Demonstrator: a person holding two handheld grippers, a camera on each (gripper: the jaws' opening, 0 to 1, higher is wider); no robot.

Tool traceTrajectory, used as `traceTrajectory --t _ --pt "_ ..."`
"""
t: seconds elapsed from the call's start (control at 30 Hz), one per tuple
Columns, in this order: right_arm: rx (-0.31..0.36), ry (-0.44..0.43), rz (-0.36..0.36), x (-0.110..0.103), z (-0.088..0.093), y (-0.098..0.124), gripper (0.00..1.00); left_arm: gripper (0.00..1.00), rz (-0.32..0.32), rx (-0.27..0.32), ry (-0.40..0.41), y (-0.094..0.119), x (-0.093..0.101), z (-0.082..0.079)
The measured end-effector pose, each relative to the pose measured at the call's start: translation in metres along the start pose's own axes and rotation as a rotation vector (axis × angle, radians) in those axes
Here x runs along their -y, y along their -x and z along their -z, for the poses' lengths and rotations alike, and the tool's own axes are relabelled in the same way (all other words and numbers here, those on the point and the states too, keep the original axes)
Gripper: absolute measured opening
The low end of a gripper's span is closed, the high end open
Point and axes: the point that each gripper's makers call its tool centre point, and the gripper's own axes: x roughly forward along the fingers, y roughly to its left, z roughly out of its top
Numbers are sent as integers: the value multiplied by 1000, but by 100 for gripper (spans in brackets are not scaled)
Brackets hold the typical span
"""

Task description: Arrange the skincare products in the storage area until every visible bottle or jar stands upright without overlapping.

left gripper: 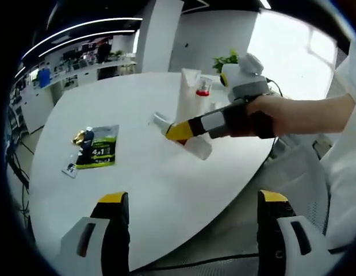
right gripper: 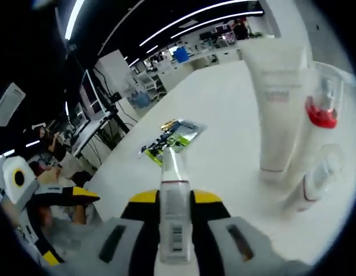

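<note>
right gripper (right gripper: 175, 210) clamps 1 clear bottle (right gripper: 173, 201) above white table (left gripper: 143, 172) | left gripper (left gripper: 192, 198) jaws wide, empty | white tube (right gripper: 276, 86) upright by red-capped bottle (right gripper: 322, 103) | green sachet (left gripper: 100, 147) flat

A round white table (left gripper: 166, 190) stands in an open office with ceiling light strips (right gripper: 195, 23) and a bright window (left gripper: 293, 52).

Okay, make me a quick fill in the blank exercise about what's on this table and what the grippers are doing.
1. The right gripper is shut on a small ____.
2. The left gripper fingers are ____.
3. The tall white tube stands ____ on the table.
4. The green sachet lies ____ on the table.

Missing words: bottle; open; upright; flat
</note>
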Motion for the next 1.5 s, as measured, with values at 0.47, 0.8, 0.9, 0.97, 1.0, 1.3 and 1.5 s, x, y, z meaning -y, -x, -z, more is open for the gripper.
traceTrajectory --t 0.47,0.8,0.9,0.97,1.0,1.3,1.5 --pt "121 -61 -132 -25 -10 31 19 90 67 26 -7 -4 17 -13" --pt "208 -55 -268 -44 -17 64 19 89 193 44 -76 1 38 -26" --pt "263 -81 -316 -48 -24 75 19 89 240 78 -53 4 44 -36" --pt "272 -92 -327 -48 -24 80 19 89 252 93 -41 5 44 -41" --pt "276 -90 -336 -48 -23 83 19 89 259 102 -33 6 45 -44" --pt "316 -105 -453 -61 -27 103 19 88 365 203 79 18 60 -74" --pt "341 -116 -547 -73 -33 120 19 85 455 281 140 31 72 -100"
